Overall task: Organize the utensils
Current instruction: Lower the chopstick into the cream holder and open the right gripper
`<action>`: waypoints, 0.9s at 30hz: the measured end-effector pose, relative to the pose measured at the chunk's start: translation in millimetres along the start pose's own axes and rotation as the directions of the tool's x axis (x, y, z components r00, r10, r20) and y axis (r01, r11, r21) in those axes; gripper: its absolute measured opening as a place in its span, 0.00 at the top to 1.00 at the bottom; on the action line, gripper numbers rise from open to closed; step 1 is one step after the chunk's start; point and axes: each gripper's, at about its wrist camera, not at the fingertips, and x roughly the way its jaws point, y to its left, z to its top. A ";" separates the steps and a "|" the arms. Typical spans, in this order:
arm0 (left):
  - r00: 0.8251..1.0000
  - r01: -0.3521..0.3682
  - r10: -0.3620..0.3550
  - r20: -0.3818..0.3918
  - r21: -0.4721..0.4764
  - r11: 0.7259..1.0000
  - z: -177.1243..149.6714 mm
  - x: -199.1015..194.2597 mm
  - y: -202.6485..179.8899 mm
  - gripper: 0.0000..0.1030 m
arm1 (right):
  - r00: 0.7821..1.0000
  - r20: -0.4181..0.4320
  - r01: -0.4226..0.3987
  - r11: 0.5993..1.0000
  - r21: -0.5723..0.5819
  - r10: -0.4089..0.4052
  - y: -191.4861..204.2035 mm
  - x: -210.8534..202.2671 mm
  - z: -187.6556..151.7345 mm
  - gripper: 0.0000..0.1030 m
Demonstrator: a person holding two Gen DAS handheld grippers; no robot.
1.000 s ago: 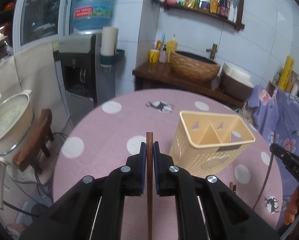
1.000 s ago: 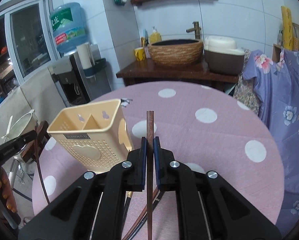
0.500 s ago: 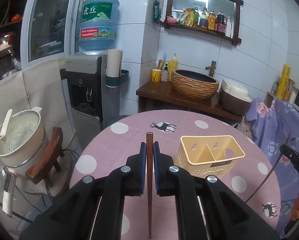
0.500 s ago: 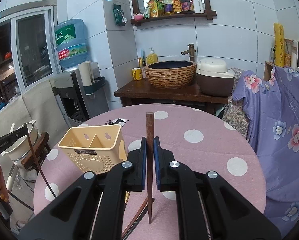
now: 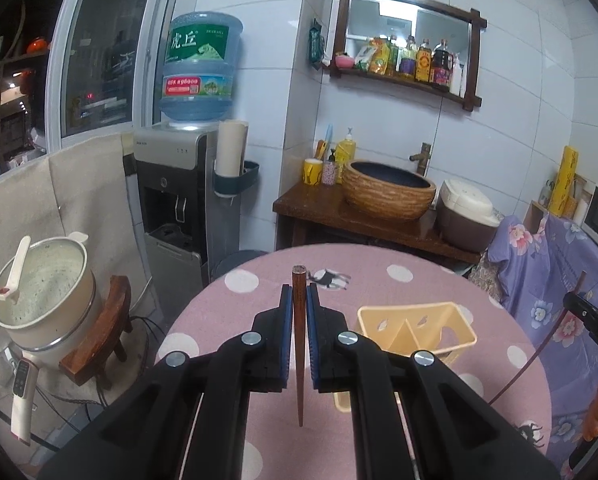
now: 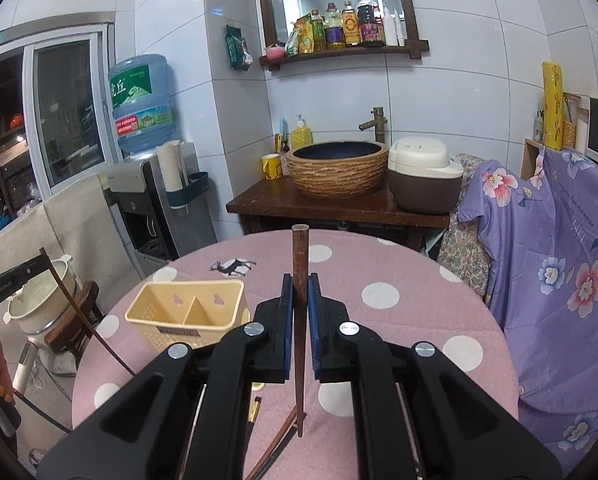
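My left gripper [image 5: 297, 300] is clamped on a chopstick [image 5: 298, 340]: stick upright between the blue pads, blunt end above the jaws, thin tip hanging free below them, clear of the tablecloth [image 5: 235, 320]. My right gripper [image 6: 297, 292] is closed on a second chopstick [image 6: 299, 320] in the same pose, thick end up, tip hanging over the cloth.

Landmark is the caddy [image 6: 187, 312], a cream two-compartment plastic holder standing upright on the pink polka-dot round table. Both compartments look empty. In the left wrist view the caddy [image 5: 417, 330] sits right of and beyond my left gripper. In the right wrist view it sits left of and beyond my right gripper. So both held sticks are on my side of the caddy, one on either flank, neither over it nor inside.

Loose utensils [image 6: 275, 444] lie on the cloth on the near side of the caddy, under my right gripper: dark sticks, partly hidden by the gripper body, count unclear.

Beyond the caddy, past the far table edge: wooden counter [image 6: 331, 204] with a woven basin [image 6: 339, 168] and a rice cooker [image 6: 425, 176]. Left of the caddy, off the table: water dispenser [image 5: 179, 200] and a pot [image 5: 43, 288] on a stool. Right of the caddy: purple floral cloth [image 6: 559, 280].
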 end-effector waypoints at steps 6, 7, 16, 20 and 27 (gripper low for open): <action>0.996 0.014 -0.014 0.085 0.000 1.000 41.6 -22.2 -8.1 0.92 | 0.996 0.084 -0.008 1.000 -0.010 0.009 15.9 -19.6 49.8 0.93; 0.995 0.021 -0.020 0.095 -0.005 1.000 47.9 -25.2 -9.5 0.92 | 0.995 0.102 -0.014 1.000 -0.011 0.015 19.7 -23.6 59.3 0.93; 0.973 0.096 -0.090 0.212 -0.016 0.995 101.5 -52.2 -41.1 0.92 | 0.975 0.206 -0.074 0.997 -0.025 0.078 70.2 -40.2 120.8 0.93; 0.974 0.117 -0.112 0.197 -0.011 0.993 94.0 -35.8 -53.2 0.92 | 0.977 0.202 -0.064 0.997 -0.037 0.070 85.2 -24.2 112.9 0.93; 0.987 0.112 -0.109 0.120 -0.022 0.993 58.9 6.7 -59.9 0.92 | 0.993 0.109 -0.045 0.999 0.000 0.045 84.0 24.9 71.2 0.92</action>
